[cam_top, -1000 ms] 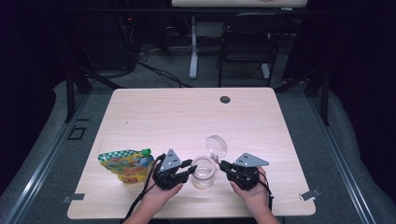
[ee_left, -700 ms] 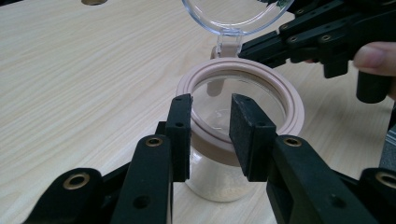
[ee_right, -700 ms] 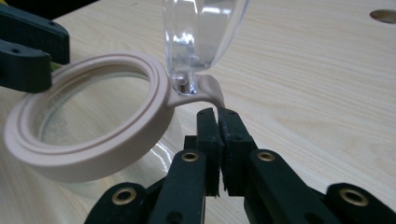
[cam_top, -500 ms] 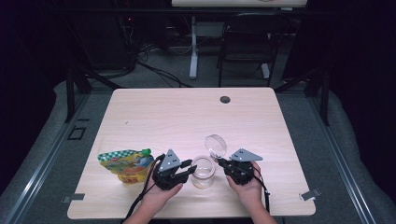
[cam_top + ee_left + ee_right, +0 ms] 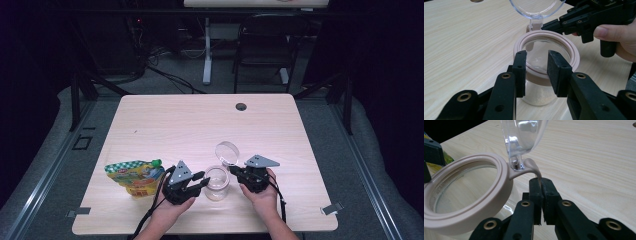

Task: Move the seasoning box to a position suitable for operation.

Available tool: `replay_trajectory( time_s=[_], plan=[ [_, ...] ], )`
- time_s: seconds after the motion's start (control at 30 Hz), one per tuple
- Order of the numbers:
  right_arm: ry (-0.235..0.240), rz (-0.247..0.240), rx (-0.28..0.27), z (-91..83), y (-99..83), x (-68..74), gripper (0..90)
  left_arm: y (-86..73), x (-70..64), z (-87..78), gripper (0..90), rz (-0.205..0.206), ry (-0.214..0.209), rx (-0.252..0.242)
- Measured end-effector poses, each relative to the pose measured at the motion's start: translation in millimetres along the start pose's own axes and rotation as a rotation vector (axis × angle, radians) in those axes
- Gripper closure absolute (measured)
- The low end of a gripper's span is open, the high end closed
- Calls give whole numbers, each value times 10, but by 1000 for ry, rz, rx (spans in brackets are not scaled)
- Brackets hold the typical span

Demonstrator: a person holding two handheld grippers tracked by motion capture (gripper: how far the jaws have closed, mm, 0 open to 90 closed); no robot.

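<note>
You are working at the near edge of the pale wooden table [image 5: 165,125], where the clear glass jar with a beige plastic collar [image 5: 217,183] is standing between your two hands. Your left gripper [image 5: 536,72] is holding its jaws narrowly apart, one pad inside the mouth and one outside, straddling the near rim so the jar is being steadied rather than squeezed; whether the pads are actually touching the collar is hard to tell. Your right gripper [image 5: 540,195] is pinching its jaws together on the small beige tab [image 5: 535,171] that curves down from the collar's hinge, which is giving you a handle on the jar's far-right side. The round clear plastic lid [image 5: 227,151] is standing open, tilted up and away behind the hinge, so the mouth is staying free. The colourful snack pouch with a green cap [image 5: 134,175] is lying just left of your left hand, probably waiting within easy reach.
</note>
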State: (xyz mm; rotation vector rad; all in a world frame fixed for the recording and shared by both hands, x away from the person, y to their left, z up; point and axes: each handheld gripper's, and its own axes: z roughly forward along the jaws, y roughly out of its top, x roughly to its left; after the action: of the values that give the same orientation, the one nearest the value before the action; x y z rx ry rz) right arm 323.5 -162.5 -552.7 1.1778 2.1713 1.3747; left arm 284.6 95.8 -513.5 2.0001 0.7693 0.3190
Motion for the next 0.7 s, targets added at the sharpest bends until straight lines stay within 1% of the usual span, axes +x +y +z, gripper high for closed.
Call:
replay_trajectory(
  time_s=[0.07, 0.13, 0.2, 0.3, 0.37, 0.4, 0.43, 0.53, 0.57, 0.7],
  plan=[
    [-2, -4, -4, -6, 4, 0, 867, 7, -2, -22, 682, 7, 1, 6],
    [1, -6, -6, -24, 7, 3, 863, 7, -2, -51, 681, 7, 2, 0],
    [-7, -8, -10, -53, 8, 14, 863, 7, 4, -90, 680, 5, 3, -4],
    [-15, -32, -14, -100, 6, 46, 855, -5, 13, -153, 680, 9, 4, -7],
    [-24, -48, -20, -141, 4, 75, 846, -27, 17, -200, 678, 11, 2, -5],
    [-20, -47, -27, -158, 2, 90, 840, -40, 22, -225, 678, 16, 4, -4],
    [-20, -53, -22, -184, 1, 101, 835, -54, 26, -248, 678, 12, 3, -5],
    [-8, -64, -26, -253, -18, 142, 808, -94, 47, -320, 669, 17, 5, -6],
    [-2, -61, -27, -265, -23, 151, 806, -113, 56, -344, 668, 13, 5, -8],
    [-5, -62, -25, -311, -58, 177, 793, -183, 109, -426, 669, 6, 6, -6]
  ],
)
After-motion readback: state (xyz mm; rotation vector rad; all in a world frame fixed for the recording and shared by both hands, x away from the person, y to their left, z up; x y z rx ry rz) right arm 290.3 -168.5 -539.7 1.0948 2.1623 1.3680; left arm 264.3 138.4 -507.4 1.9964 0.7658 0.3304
